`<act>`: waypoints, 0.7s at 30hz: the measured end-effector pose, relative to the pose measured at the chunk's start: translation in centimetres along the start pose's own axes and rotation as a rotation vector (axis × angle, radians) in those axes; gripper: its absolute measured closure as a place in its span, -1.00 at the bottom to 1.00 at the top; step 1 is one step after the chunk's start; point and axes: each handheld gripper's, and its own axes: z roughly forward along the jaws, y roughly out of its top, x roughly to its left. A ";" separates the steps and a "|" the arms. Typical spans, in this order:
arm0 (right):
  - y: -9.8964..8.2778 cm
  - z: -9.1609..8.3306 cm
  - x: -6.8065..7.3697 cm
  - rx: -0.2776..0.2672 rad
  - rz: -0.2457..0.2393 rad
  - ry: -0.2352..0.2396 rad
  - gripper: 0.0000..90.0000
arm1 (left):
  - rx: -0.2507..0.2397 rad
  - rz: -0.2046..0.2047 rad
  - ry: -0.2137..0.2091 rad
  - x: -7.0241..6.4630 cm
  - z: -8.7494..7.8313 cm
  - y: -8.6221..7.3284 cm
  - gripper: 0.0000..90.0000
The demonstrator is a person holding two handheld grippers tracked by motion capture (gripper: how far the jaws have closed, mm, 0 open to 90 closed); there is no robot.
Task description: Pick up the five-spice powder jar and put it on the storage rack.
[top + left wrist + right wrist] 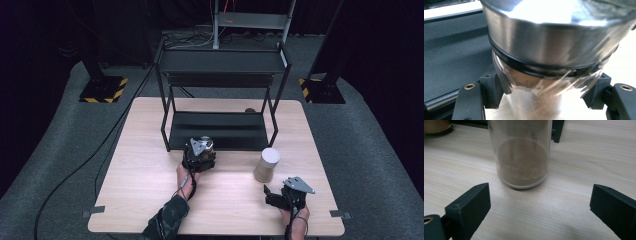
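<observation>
Steel-lidded jar (544,50) clamped between left gripper (544,92) jaws; powder jar (522,152) just beyond right gripper (539,207) jaws, wide apart

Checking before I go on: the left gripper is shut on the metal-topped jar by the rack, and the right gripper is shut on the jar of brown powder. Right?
Not quite. The right gripper is open: in the right gripper view its jaws stand wide apart, short of the jar of brown powder. The left gripper is indeed shut on the metal-topped jar by the rack.
</observation>
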 end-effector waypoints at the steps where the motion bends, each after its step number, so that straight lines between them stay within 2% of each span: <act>1: 0.0 0.0 0.0 0.000 0.001 0.000 -0.95 | 0.000 0.000 0.000 0.0 0.0 0.0 -0.32; 9: 0.0 0.0 0.0 0.002 0.000 0.000 -0.95 | 0.003 0.011 0.003 0.2 0.3 0.2 -0.32; 16: 0.0 0.0 0.0 0.003 0.000 0.001 -0.95 | 0.002 0.003 0.005 0.2 0.6 0.3 -0.32; 21: 0.0 0.0 0.0 0.002 0.000 0.000 -0.95 | 0.004 0.008 -0.006 0.2 0.7 0.4 -0.32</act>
